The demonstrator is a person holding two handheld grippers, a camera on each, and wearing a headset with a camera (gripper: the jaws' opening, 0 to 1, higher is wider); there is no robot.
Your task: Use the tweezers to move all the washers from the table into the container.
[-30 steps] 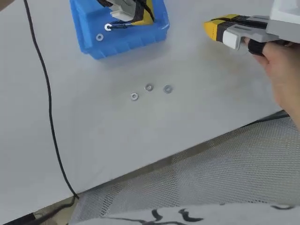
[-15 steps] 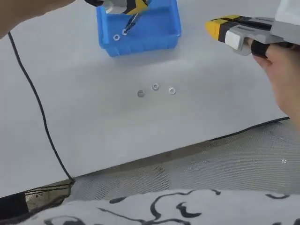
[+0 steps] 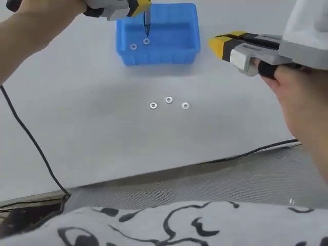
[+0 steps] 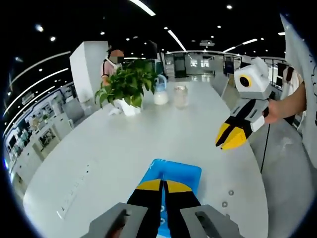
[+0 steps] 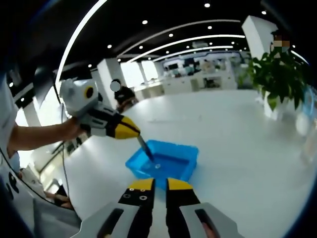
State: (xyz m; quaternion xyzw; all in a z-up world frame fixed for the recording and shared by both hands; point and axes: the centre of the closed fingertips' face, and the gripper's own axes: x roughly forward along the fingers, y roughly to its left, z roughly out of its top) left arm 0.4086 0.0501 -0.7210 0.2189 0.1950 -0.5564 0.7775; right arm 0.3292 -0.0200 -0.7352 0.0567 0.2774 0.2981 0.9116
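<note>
A blue container (image 3: pixel 159 56) stands at the far side of the white table, with two washers (image 3: pixel 133 47) lying inside it. My left gripper (image 3: pixel 141 6) is above it, shut on the dark tweezers (image 3: pixel 146 23), whose tips point down into the container near one washer (image 3: pixel 146 41). Three washers (image 3: pixel 168 100) lie in a loose row on the table in front of the container. To the container's right, my right gripper (image 3: pixel 211 45) hovers shut and holds nothing. In the right gripper view the left gripper (image 5: pixel 133 133) holds the tweezers (image 5: pixel 145 147) over the container (image 5: pixel 171 158).
A black cable (image 3: pixel 31 138) runs down the table's left side, and another (image 3: pixel 266 148) follows the near right edge. Grey mesh (image 3: pixel 205 179) hangs below the table's front edge. A potted plant (image 4: pixel 126 87) and jars (image 4: pixel 181 96) stand far off on the table.
The washer held in the tweezers a second ago now lies in the container beside the other one. The tweezers have swung upright. The head camera has shifted.
</note>
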